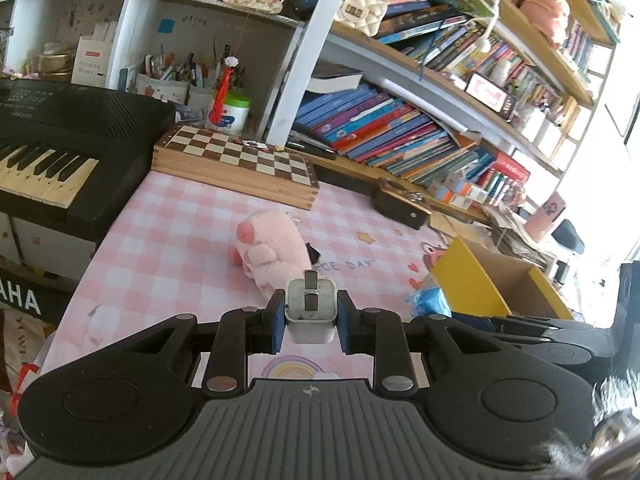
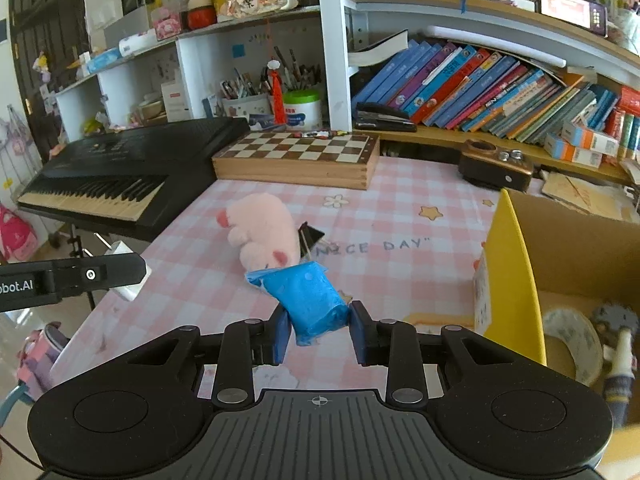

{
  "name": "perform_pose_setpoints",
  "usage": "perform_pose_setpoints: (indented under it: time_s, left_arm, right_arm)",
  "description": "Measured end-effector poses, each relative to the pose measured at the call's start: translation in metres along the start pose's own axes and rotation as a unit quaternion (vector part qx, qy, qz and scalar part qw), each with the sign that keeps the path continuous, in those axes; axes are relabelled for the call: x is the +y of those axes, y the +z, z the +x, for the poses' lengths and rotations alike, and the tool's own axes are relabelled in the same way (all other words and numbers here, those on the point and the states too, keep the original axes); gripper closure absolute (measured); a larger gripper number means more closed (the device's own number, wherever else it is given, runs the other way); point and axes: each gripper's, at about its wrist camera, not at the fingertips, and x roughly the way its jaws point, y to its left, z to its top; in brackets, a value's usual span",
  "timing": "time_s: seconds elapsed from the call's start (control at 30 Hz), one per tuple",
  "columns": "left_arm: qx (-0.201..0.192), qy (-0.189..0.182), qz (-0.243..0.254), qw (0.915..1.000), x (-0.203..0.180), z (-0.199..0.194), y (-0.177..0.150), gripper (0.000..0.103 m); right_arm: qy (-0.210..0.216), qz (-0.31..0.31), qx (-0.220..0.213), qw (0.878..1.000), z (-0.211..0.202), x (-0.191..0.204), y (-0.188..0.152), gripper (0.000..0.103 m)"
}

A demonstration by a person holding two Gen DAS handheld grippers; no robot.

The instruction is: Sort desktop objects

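Note:
My left gripper [image 1: 311, 322] is shut on a white plug adapter [image 1: 310, 312], prongs pointing up and away, held above the pink checked mat [image 1: 180, 232]. It also shows in the right wrist view [image 2: 128, 286] at the left. My right gripper [image 2: 320, 334] is shut on a blue tissue pack [image 2: 312, 300], which also shows in the left wrist view [image 1: 428, 300]. A pink plush pig [image 1: 272, 254] [image 2: 260, 232] lies mid-mat with a black binder clip [image 2: 310, 236] beside it. An open cardboard box [image 2: 572, 248] [image 1: 492, 280] with a yellow side stands to the right.
A tape roll [image 2: 572, 346] and a small figure [image 2: 618, 344] lie in the box. A chessboard case [image 1: 236, 160] sits at the mat's far edge, a black keyboard [image 1: 60, 148] to the left, a dark wooden box [image 2: 494, 166] to the right. Bookshelves [image 1: 400, 128] stand behind.

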Motion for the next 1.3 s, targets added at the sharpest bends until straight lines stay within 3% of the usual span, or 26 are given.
perform_pose_setpoints:
  time_s: [0.8,1.3]
  left_arm:
    - [0.024,-0.066,0.026,0.9972,-0.014,-0.098,-0.068,0.08]
    - [0.068,-0.12,0.072,0.9879,-0.037,-0.109,-0.093,0.08]
  right_arm:
    - [0.005,0.021,0.019,1.0,-0.1,0.042,-0.079,0.072]
    - [-0.021,0.076,0.026,0.997,-0.136,0.043,-0.12,0.072]
